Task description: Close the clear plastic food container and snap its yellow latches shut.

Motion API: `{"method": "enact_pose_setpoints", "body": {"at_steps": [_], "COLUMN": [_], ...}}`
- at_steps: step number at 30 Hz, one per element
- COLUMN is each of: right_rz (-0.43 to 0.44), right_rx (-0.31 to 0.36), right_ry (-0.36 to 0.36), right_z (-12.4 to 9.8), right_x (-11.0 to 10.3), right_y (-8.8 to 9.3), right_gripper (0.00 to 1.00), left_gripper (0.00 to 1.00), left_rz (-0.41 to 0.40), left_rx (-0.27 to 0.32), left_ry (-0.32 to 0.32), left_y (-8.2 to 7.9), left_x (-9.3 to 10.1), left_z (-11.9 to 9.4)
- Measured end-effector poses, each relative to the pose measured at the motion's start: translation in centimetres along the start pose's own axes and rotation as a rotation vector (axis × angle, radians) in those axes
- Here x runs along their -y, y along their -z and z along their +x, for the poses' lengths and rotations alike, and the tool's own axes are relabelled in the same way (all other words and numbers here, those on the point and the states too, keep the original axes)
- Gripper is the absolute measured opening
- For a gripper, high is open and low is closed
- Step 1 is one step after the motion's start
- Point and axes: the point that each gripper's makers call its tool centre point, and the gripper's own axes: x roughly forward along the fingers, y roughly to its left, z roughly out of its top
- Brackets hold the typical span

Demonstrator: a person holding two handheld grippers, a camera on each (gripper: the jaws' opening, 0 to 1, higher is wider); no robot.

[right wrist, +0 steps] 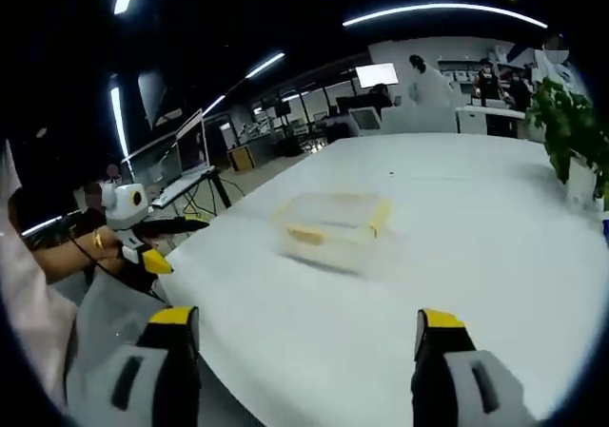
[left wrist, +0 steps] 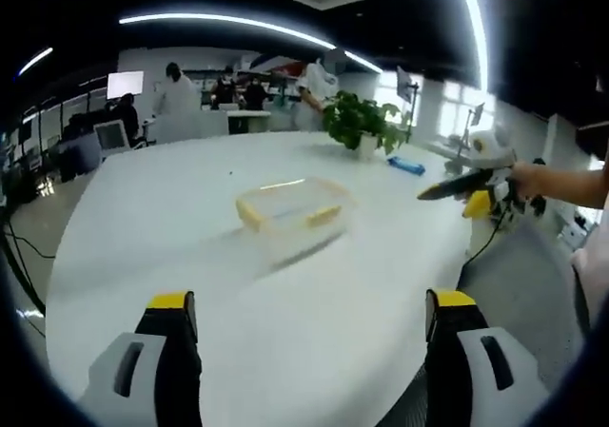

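Two claws are hanging apart over the near edge of the white tabletop (left wrist: 143, 256), neither one touching anything. Left claw (left wrist: 309, 318) is gaping wide, and so is the right claw (right wrist: 304, 337). Well ahead of both, the clear plastic food container (left wrist: 293, 210) is sitting alone on the tabletop, its yellow latches (left wrist: 249, 214) showing at the ends. Farther back, a potted plant (left wrist: 362, 123) is standing near the far edge.
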Motion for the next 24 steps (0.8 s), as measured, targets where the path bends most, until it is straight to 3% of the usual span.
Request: {"method": "enact_pose_setpoints", "body": {"at_steps": [2,8,24], "right_rz": [-0.034,-0.043,-0.015], "right_rx": [0.009,0.022,-0.022], "right_ry": [0.036,0.028,0.009], "right_z": [0.0,0.0,-0.1], "right_x": [0.8,0.7,0.6], "right_y": [-0.4,-1.2,0.6], "right_gripper": [0.95,0.95,0.91], "left_gripper": [0.99,0.99,0.94], "left_rz": [0.004,-0.003,-0.042], "left_rx": [0.005,0.003,-0.008], "left_ry": [0.001,0.000,0.034], "left_y": [0.0,0.1,0.8], "left_x": [0.0,-0.2,0.2], "left_z": [0.0,0.1,0.0]}}
